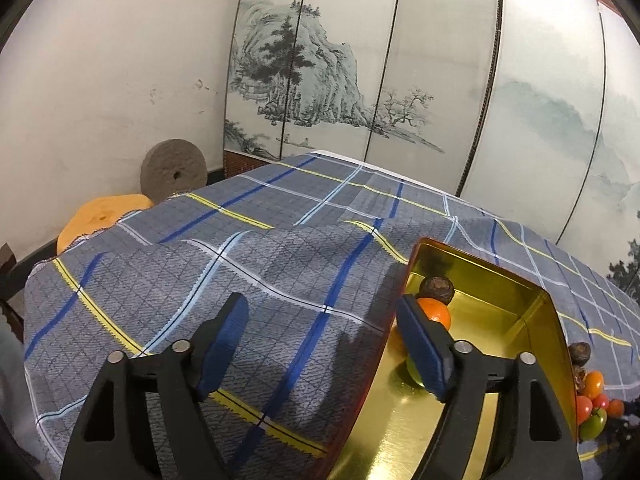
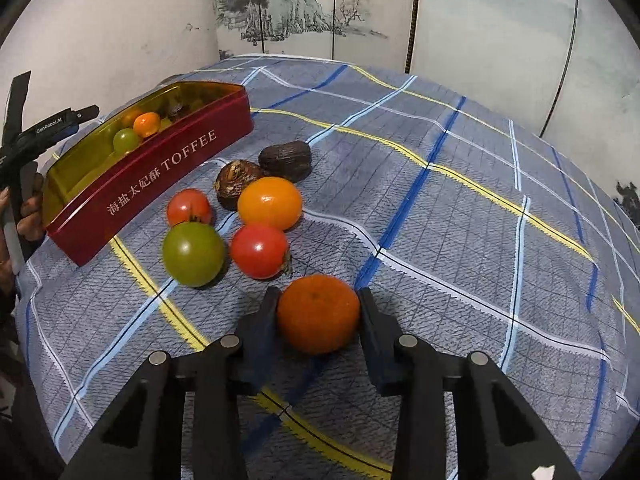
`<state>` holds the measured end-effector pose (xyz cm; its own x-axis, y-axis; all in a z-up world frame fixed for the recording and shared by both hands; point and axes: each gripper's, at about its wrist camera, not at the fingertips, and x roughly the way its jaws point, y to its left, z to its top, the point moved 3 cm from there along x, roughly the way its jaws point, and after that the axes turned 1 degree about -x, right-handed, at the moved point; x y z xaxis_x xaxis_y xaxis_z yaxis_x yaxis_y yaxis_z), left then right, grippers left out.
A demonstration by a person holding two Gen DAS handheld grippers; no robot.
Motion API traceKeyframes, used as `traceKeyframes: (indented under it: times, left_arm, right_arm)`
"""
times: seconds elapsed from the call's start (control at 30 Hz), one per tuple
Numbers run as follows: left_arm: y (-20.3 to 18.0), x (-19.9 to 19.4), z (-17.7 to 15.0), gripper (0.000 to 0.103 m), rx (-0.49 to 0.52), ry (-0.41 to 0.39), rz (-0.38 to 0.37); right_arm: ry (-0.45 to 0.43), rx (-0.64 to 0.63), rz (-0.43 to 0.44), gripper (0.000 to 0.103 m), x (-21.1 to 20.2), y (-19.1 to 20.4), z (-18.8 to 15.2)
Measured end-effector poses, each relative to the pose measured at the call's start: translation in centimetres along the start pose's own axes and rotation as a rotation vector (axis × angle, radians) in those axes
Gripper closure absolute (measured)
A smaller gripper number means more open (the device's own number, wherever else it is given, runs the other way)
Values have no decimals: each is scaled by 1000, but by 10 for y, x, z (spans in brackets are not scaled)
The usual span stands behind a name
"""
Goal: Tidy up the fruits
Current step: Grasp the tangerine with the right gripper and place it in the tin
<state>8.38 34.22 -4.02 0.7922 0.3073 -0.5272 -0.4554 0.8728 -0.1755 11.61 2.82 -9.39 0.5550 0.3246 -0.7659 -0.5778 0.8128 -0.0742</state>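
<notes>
The right gripper [image 2: 319,310] was clenched on a mandarin [image 2: 318,313], one pad pressed to each side of it, the fruit resting on the plaid tablecloth [image 2: 440,240]. Just beyond it lay a loose cluster: a red tomato [image 2: 259,251], a green tomato [image 2: 193,254], an orange tomato [image 2: 270,203], a smaller red tomato [image 2: 188,207] and two dark brown wrinkled fruits [image 2: 285,160] (what kind, I could not tell). Beside the cluster, to the left in the right wrist view, stood the red toffee tin [image 2: 160,176], lid off, its gold inside holding a small orange fruit [image 2: 147,124], a green one [image 2: 126,141] and a dark one.

The left gripper [image 1: 324,344] stood released, nothing between its pads; one finger [image 1: 424,350] reached over the tin's near rim [image 1: 372,360], the other over bare cloth. A painted folding screen [image 1: 360,60] stood behind the table.
</notes>
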Motion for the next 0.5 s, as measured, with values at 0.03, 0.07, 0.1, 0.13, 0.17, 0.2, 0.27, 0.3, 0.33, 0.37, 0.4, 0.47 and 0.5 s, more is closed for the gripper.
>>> traceKeyframes:
  times: [0.03,0.07,0.1,0.13,0.17,0.2,0.27,0.3,0.33,0.37,0.4,0.47,0.5]
  left_arm:
    - [0,0,0,24,0,-3,4]
    - [1,0,0,23,-1,-5,10]
    - [1,-1,0,23,-3,-7,15]
    - [2,-1,0,22,-5,-8,16]
    - [2,-1,0,22,-6,-7,18]
    - [2,0,0,22,-8,-8,24]
    - [3,0,0,22,-12,-10,27]
    - [4,0,0,22,-14,-11,27]
    - [4,-1,0,21,-16,-12,28]
    - [5,-1,0,21,-19,-14,31]
    - [5,-1,1,21,-21,-16,34]
    - [7,-2,0,21,-24,-18,35]
    - [7,-2,0,21,-24,-18,36]
  right_arm:
    - [-7,17,6,69,-4,0,0]
    - [-20,37,17,69,-8,0,2]
    - [-48,65,35,69,-18,0,5]
    - [-71,80,48,69,-25,0,8]
    - [-95,90,62,69,-33,3,13]
    - [-119,92,80,69,-41,7,20]
    - [-151,71,109,69,-52,20,36]
    - [-162,51,131,69,-55,30,48]
    - [-167,39,145,69,-55,36,55]
    - [-170,24,160,69,-54,44,63]
    - [-172,0,173,69,-51,55,73]
    - [-169,-26,193,69,-44,70,87]
    - [-168,-37,208,68,-40,78,93]
